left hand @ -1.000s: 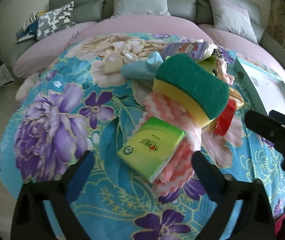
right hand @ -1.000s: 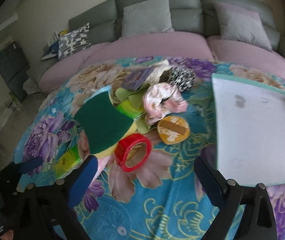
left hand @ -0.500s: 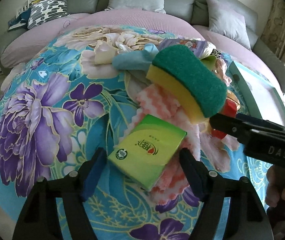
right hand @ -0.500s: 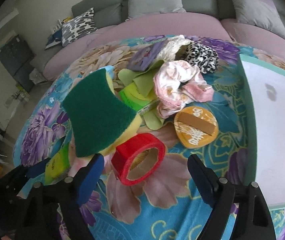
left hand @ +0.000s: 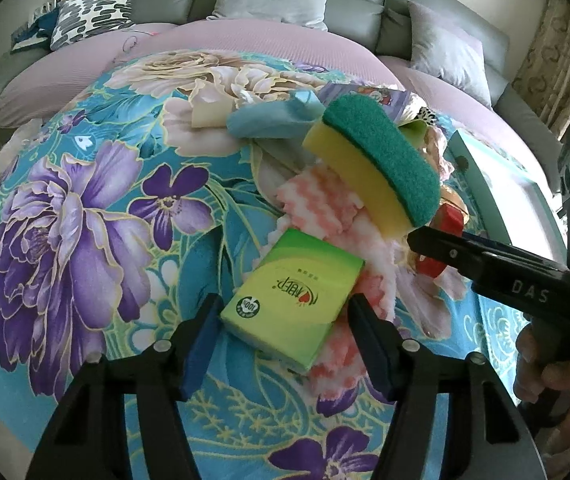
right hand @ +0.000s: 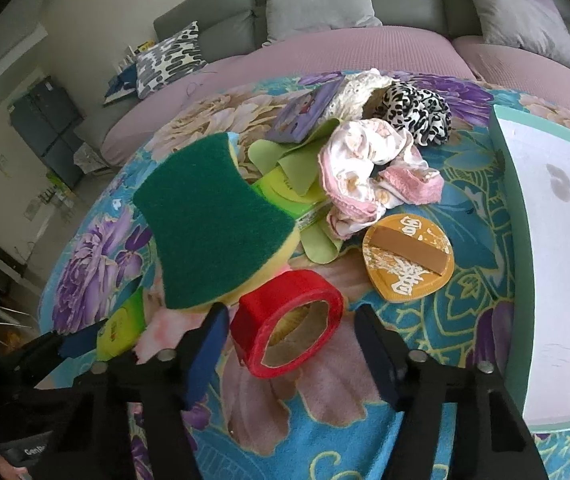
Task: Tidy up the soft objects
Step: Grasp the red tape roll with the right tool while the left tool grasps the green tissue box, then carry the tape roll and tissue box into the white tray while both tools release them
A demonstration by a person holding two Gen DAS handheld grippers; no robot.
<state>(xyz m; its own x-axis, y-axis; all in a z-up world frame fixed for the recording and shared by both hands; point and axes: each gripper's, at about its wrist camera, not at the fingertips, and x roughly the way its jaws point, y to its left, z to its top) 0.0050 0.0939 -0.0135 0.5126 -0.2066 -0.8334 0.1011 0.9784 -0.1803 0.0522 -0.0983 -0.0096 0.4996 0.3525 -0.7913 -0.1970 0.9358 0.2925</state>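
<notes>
Left wrist: tissue pack [left hand: 295,300] lies diagonally, near-left to far-right.

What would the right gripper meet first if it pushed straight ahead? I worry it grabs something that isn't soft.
Most likely the red tape roll: it lies on the floral cloth directly between the open fingers of the right gripper. The green-topped sponge sits just left of that line, though depth is hard to judge.

The sponge [right hand: 213,224] has a rough, matt green scouring face over smooth yellow foam. The green tissue pack [left hand: 293,300] is wrapped in glossy plastic film. Under it lies a fluffy pink cloth [left hand: 325,208]. The red tape roll [right hand: 289,334] is shiny outside, with a cardboard core. The flowered blanket [left hand: 85,208] looks like soft, matt fleece.
</notes>
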